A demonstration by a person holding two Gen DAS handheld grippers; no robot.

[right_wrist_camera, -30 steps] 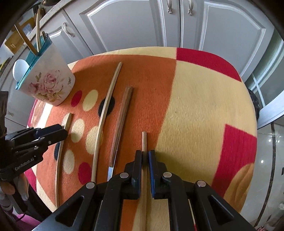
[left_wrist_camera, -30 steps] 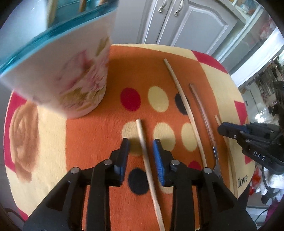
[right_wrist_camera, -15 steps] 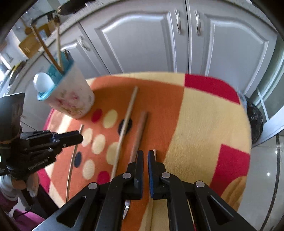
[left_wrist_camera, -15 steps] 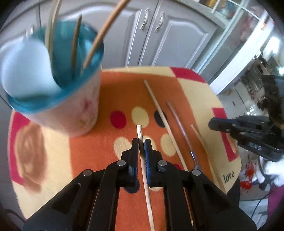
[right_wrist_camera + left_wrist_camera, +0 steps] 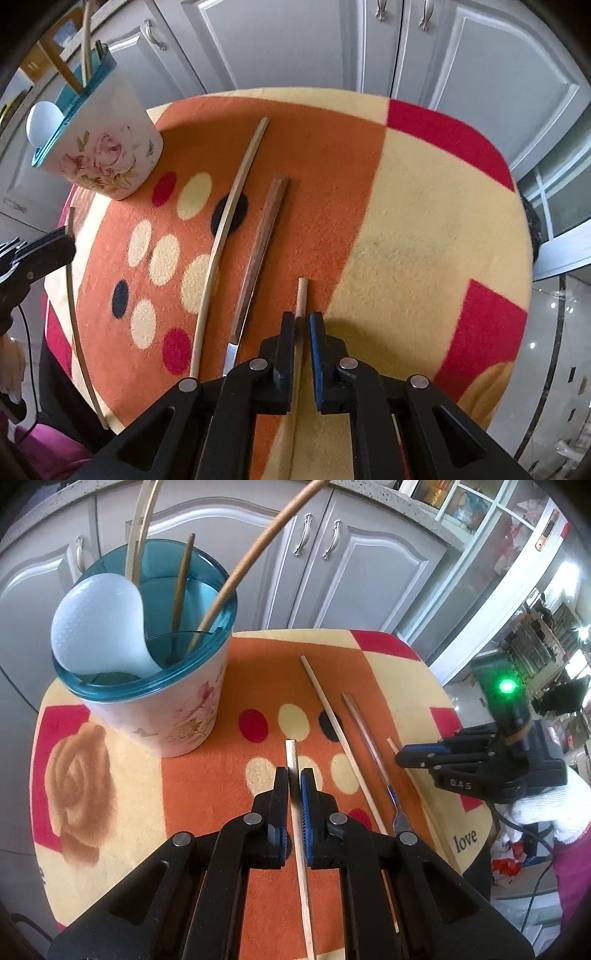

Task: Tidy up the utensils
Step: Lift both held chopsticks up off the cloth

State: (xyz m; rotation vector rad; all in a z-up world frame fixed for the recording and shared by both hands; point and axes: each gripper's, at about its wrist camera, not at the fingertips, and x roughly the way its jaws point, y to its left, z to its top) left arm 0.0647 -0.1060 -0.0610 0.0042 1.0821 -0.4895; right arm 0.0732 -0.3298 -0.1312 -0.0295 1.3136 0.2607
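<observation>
Two grippers worked over a small table covered by an orange, cream and red cloth (image 5: 207,775). The left gripper (image 5: 294,780) had its jaws pressed together on a pale chopstick (image 5: 291,753), whose square tip stuck out just past the pads while the rest ran back under the tool. The right gripper (image 5: 303,328) straddled a thin wooden chopstick (image 5: 301,295); its jaws were opening, the stick lay between them, and a narrow gap showed beside the right pad, so the pads no longer pinched it. Between the two sticks lay a long pale chopstick (image 5: 229,236) and, beside it, a dark-handled utensil (image 5: 258,254) with a metal end, both flat on the cloth and apart from each other. At the far left corner of the cloth stood a floral holder with a teal rim (image 5: 155,686), upright, with a white spoon (image 5: 99,627) and several sticks leaning in it. Grey cabinet doors (image 5: 295,40) stood behind the table. A white-gloved hand (image 5: 550,808) gripped the right tool.
</observation>
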